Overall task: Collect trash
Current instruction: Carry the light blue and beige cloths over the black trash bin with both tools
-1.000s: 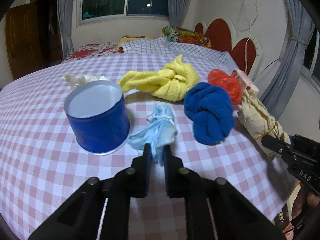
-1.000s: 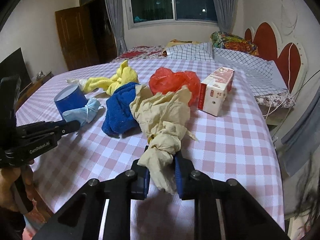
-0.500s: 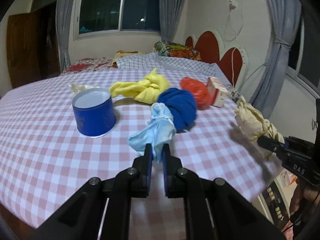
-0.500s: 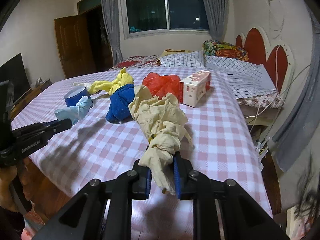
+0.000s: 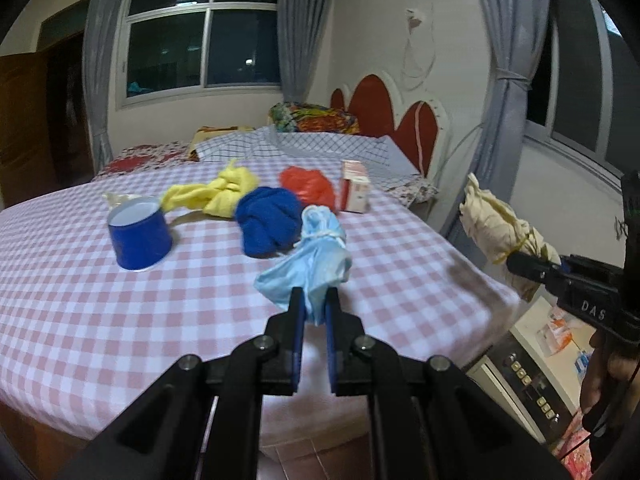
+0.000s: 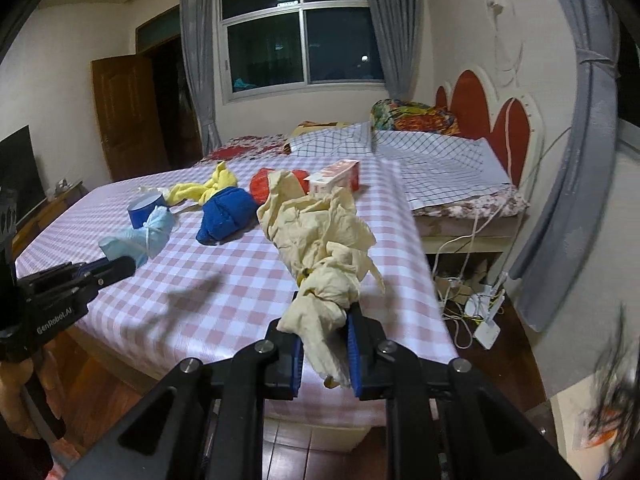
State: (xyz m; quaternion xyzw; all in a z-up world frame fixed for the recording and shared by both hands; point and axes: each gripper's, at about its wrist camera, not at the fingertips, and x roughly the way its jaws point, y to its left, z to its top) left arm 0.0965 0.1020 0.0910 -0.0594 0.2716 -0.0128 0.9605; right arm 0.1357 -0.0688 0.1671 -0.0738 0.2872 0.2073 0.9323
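Note:
My left gripper point(image 5: 314, 312) is shut on a light blue tied bag point(image 5: 316, 256) and holds it up over the near edge of the checked table point(image 5: 120, 320). My right gripper point(image 6: 325, 340) is shut on a cream crumpled tied bag point(image 6: 320, 240), held up off the table's right corner. The cream bag also shows in the left wrist view point(image 5: 500, 232), and the blue bag in the right wrist view point(image 6: 140, 236). A blue cup point(image 5: 138, 236), yellow cloth point(image 5: 216, 194), dark blue cloth point(image 5: 268, 224), red bag point(image 5: 308, 184) and small carton point(image 5: 354, 190) lie on the table.
A bed with a red headboard point(image 6: 492, 120) stands behind the table. Cables and a white adapter point(image 6: 480, 312) lie on the floor at the right. An appliance with buttons point(image 5: 532, 376) stands low at the right. A wooden door point(image 6: 124, 112) is at the back left.
Both grippers have lifted their bags and pulled back from the table toward its near edge. The things on the table now look farther away.

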